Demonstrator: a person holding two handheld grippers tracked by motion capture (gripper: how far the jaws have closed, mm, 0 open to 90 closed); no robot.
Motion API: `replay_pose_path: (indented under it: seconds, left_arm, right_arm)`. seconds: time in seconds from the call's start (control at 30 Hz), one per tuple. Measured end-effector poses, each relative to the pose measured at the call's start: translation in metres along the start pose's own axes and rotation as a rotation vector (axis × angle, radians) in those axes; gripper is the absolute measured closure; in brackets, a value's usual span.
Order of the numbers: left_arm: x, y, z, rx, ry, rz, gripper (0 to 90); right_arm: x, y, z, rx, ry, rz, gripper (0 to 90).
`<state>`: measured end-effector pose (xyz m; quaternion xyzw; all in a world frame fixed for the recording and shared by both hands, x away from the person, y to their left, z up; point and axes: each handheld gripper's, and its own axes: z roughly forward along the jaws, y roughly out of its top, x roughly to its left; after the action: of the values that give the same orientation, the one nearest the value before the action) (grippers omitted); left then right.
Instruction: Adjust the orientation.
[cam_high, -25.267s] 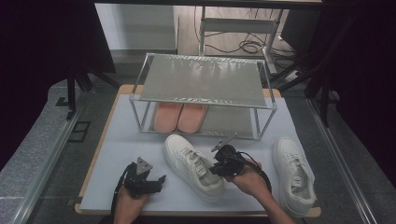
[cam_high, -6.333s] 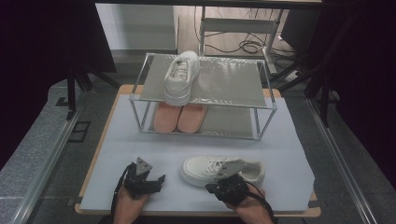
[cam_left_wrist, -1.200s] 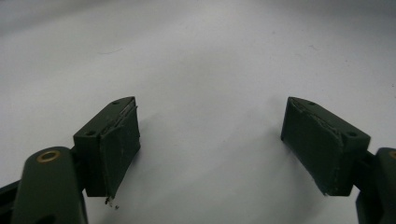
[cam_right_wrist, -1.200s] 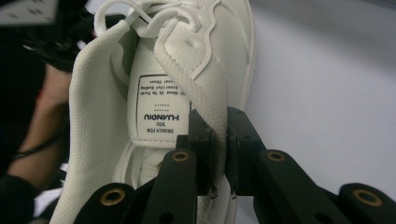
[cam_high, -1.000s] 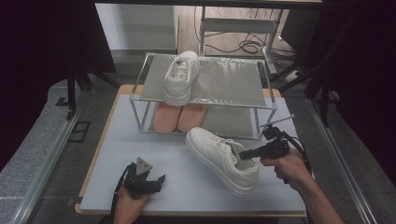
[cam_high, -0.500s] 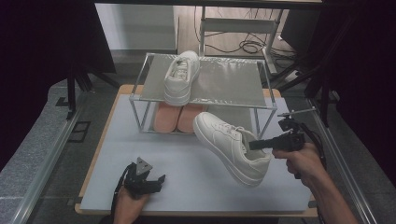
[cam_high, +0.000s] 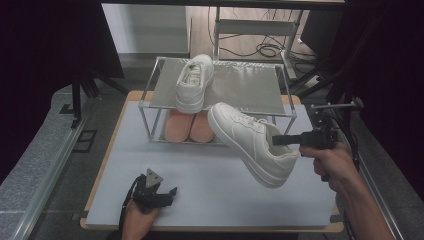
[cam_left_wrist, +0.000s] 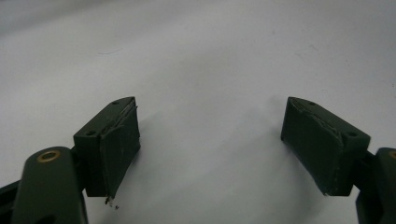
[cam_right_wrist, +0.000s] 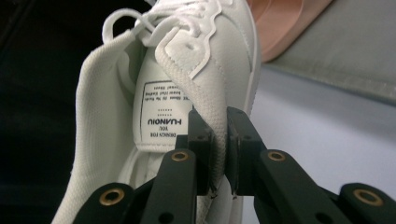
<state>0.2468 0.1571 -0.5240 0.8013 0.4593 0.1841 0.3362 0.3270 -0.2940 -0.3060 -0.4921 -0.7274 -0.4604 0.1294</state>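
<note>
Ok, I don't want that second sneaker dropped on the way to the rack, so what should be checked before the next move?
1. Right gripper pinching the lifted sneaker at its heel collar: ok.
2. Sneaker clear of the table: ok.
3. Free room on the rack top beside the shelved sneaker: ok.
4. Grip firm enough for the tilted load: cannot tell.
5. Left gripper open, out of the way: ok.

The white shoe's (cam_right_wrist: 187, 70) inner label (cam_right_wrist: 161, 112) reads, upside down, "HUANQIU".
</note>
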Motion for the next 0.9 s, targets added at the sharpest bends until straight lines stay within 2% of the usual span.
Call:
replay_pose_path:
  seconds: [0.23, 0.5, 0.73, 0.9]
  left_arm:
    - [0.000, 0.000, 0.000, 0.000, 0.000, 0.000, 19.4]
    - [0.000, 0.000, 0.000, 0.000, 0.000, 0.000, 19.3]
    - [0.000, 0.000, 0.000, 0.000, 0.000, 0.000, 19.3]
    - [0.000, 0.000, 0.000, 0.000, -0.001, -0.001, 19.3]
  right_arm:
    - [0.004, 0.016, -0.002, -0.044, -0.001, 0.020, 82.2]
    - [0.007, 0.017, -0.009, -0.054, 0.002, 0.024, 82.6]
    - [0.004, 0.023, -0.019, -0.110, -0.030, 0.045, 82.5]
    - [0.000, 0.034, -0.015, -0.147, -0.056, 0.066, 82.5]
